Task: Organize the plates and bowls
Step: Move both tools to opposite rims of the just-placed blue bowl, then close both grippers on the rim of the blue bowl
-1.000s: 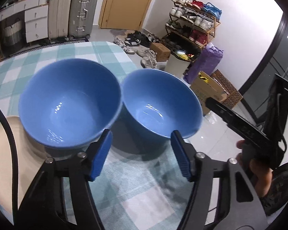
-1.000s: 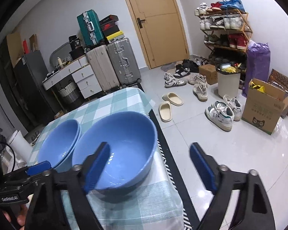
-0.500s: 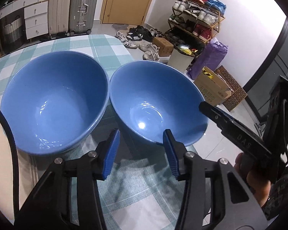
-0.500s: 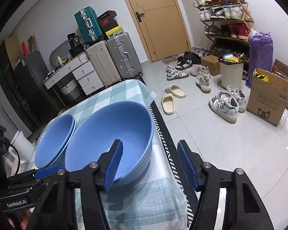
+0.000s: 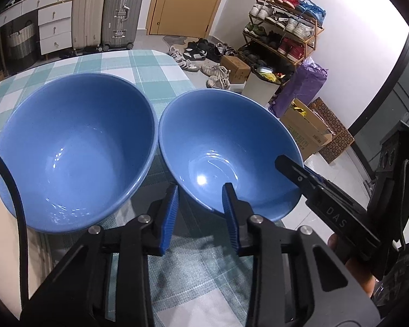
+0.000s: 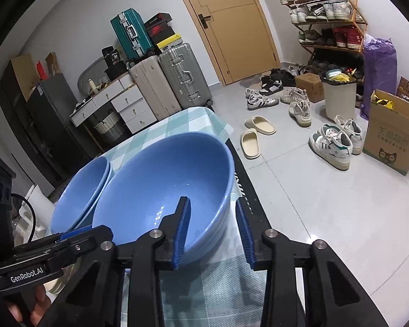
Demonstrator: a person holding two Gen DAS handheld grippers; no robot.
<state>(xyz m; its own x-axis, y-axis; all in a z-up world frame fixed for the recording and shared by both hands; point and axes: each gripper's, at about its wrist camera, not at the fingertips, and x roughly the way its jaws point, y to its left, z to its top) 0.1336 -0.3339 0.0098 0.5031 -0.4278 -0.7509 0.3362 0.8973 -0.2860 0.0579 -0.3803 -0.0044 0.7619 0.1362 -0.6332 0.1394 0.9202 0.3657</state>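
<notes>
Two blue bowls sit side by side on the checked worktop [image 5: 139,65]. The left bowl [image 5: 73,150] lies left of the left gripper [image 5: 200,207]. Its closing fingers straddle the near rim of the right bowl [image 5: 226,150], not yet pinching. The right gripper [image 6: 212,226] straddles that bowl's right rim, fingers closing too, one inside, one outside.

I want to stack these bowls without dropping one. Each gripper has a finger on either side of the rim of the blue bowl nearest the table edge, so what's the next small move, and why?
Probably finish closing both before lifting. The left gripper and right gripper each straddle the glossy blue ceramic bowl's rim, jaws closing, but gaps show beside the pads.
</notes>
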